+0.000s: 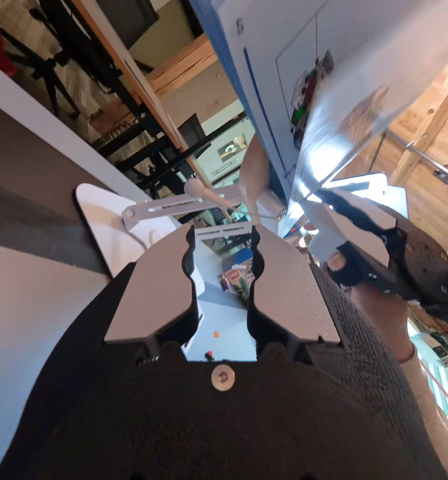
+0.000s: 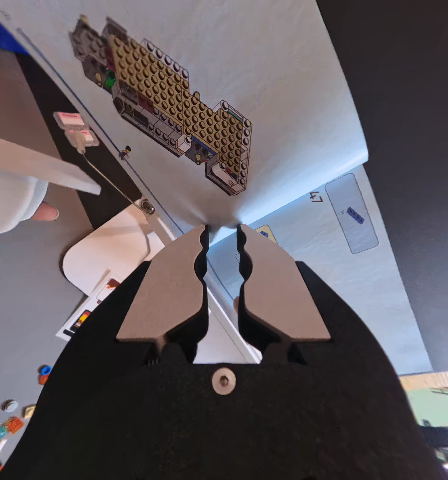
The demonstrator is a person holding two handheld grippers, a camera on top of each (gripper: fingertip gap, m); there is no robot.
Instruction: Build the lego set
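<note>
Right wrist view shows us the right gripper [image 2: 222, 227] with its fingers [image 2: 176, 280] set narrow. Their tips meet a page [image 2: 269, 78] of an open building-instruction booklet, and the paper puckers and fans out from the two tips. We read that as the page pinched and lifted. It arches up off the next page [image 2: 334, 298] and nothing else supports it.

The booklet leans on a white book stand [image 2: 101, 259] with a thin wire page-holder [image 2: 114, 184], which we take to be there to keep the sheets propped open and readable. The lifted page is glossy white with a large drawing of a tan studded plate on a grey build. The page beneath has a pale panel with a small blue brick.

In the left wrist view we find the left gripper [image 1: 223, 228] with its fingers [image 1: 160, 280] wide and nothing between them. It is aimed at the stand's slotted metal arm [image 1: 165, 205] and is near the booklet but apart from it.

Loose coloured bricks [image 2: 12, 423] lie on the grey worktop [image 2: 23, 311], off to one side of the stand.
</note>
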